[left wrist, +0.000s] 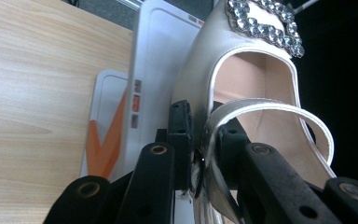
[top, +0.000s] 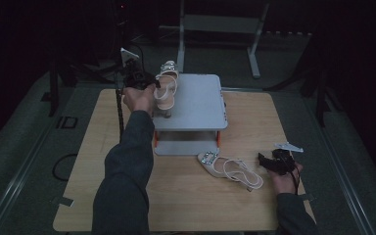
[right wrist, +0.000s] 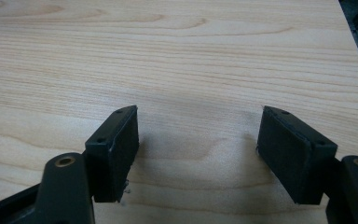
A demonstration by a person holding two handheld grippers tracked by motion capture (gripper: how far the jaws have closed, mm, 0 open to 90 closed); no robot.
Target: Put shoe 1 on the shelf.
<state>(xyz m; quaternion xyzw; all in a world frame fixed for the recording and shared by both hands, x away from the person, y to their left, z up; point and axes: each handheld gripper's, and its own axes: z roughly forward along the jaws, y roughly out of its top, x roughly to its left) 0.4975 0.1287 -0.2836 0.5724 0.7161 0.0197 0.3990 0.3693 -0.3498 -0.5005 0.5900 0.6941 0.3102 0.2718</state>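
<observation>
From the high view, my left gripper (top: pixel 144 81) is out over the far left corner of the grey two-tier stand (top: pixel 196 105), holding a cream sandal (top: pixel 166 88) whose sole rests on the stand's top shelf. The second sandal (top: pixel 227 168) lies on its side on the wooden bench (top: pixel 88 161), just in front of the stand. My right gripper (top: pixel 274 163) sits on the bench near that sandal's heel straps.

In the left gripper view, my jaws are pinching the held sandal's heel strap (left wrist: pixel 242 109), pads nearly together on it; the jewelled buckle (left wrist: pixel 265 23) is at the toe, and the stand's shelf edges lie behind.

In the right gripper view, my jaws are spread wide over bare bench (right wrist: pixel 177 60), nothing between them.
</observation>
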